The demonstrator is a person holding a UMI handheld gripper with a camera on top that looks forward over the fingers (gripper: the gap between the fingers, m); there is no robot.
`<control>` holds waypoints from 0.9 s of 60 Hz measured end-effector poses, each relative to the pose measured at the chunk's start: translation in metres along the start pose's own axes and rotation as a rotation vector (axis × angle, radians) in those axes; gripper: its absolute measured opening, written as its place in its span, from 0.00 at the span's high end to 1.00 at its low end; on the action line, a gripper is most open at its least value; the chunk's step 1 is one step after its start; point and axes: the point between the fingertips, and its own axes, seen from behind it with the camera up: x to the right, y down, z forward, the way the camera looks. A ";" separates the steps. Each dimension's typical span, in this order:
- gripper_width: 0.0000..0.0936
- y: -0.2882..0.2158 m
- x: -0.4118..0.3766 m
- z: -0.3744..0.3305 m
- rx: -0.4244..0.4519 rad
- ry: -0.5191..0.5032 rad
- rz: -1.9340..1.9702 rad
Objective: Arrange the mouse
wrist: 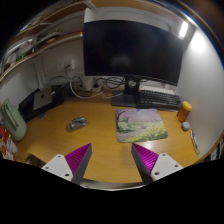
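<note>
A small grey mouse (77, 124) lies on the wooden desk (60, 135), left of a mouse mat (140, 125) printed with a pastel landscape. My gripper (112, 160) hovers above the desk's near part, open, with nothing between its magenta pads (78, 160). The mouse is ahead of the left finger and well beyond it. The mat lies ahead of the right finger (146, 160).
A large dark monitor (131, 50) stands at the back on its base, with a keyboard (158, 99) in front of it. An orange bottle (185, 110) stands right of the mat. A greenish object (13, 122) and boxes sit at the left; shelves hang above.
</note>
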 end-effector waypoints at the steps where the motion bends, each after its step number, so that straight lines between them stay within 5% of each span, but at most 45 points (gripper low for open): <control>1: 0.10 0.000 -0.005 0.001 -0.002 -0.006 -0.002; 19: 0.09 -0.005 -0.095 0.025 -0.007 -0.060 -0.021; 54: 0.10 -0.010 -0.188 0.130 0.029 0.017 0.049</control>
